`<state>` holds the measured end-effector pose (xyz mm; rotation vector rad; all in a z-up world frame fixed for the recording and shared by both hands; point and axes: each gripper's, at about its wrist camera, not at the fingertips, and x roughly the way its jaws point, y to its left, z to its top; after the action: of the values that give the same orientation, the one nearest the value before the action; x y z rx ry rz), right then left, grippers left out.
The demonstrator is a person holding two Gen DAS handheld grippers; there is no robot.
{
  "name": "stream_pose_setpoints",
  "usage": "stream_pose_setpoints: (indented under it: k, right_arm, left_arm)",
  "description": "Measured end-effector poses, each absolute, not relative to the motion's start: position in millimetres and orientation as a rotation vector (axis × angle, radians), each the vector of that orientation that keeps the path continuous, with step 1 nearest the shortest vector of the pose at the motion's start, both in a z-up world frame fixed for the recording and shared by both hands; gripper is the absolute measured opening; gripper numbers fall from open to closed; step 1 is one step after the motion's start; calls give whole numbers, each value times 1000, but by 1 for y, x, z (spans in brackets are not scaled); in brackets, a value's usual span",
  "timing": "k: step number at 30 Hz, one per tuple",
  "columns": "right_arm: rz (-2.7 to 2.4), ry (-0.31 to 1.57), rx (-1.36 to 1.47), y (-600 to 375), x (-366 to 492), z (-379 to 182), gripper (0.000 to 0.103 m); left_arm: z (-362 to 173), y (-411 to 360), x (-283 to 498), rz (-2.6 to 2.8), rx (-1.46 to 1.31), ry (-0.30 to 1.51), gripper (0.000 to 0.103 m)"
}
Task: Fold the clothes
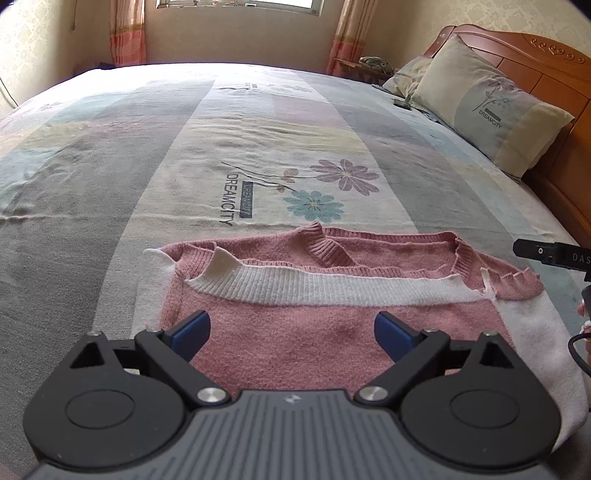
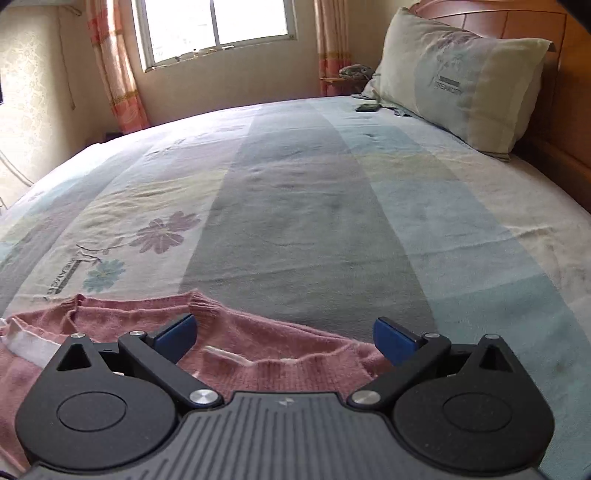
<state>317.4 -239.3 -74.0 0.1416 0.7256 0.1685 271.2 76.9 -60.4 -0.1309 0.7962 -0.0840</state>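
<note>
Pink knitted sweater with white ribbed trim (image 1: pixel 314 332) lies folded on the striped floral bedsheet (image 1: pixel 258 147), at 6 o'clock in both my views. My left gripper (image 1: pixel 291 332) and right gripper (image 2: pixel 284 338) hover above it, fingers spread, grasping nothing.

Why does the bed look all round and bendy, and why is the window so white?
Left wrist view: the fisheye lens bends the bed into a dome, and the window glares white. Right wrist view: same bulge, the window washed out by daylight, the pillow soft and dim, corners dark. Both tools, left and right, look sharp.
</note>
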Motion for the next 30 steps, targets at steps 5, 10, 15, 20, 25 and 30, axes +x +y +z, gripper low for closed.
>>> stream_pose_setpoints:
  k: [5,10,15,20,25,30]
  right_arm:
    - [367,774,121,-193,335,-88,103]
    - [347,800,66,-177,373,-111,103]
    - [349,842,128,-189,371,-88,103]
    - [316,826,116,-209,303,-60,103]
    - [227,891,73,-217,240,-93,103]
    - [195,836,76,-218,222,-103,103]
  left_arm:
    - [-61,84,268,-85,-130,796,96]
    - [-65,94,269,-59,-150,807,96]
    - [-58,92,263,-78,-152,795,96]
    - [-57,79,256,-170,-181,821,98]
    - [-79,58,247,-254,-185,865,98]
    - [-72,69,233,-210,-231,863,98]
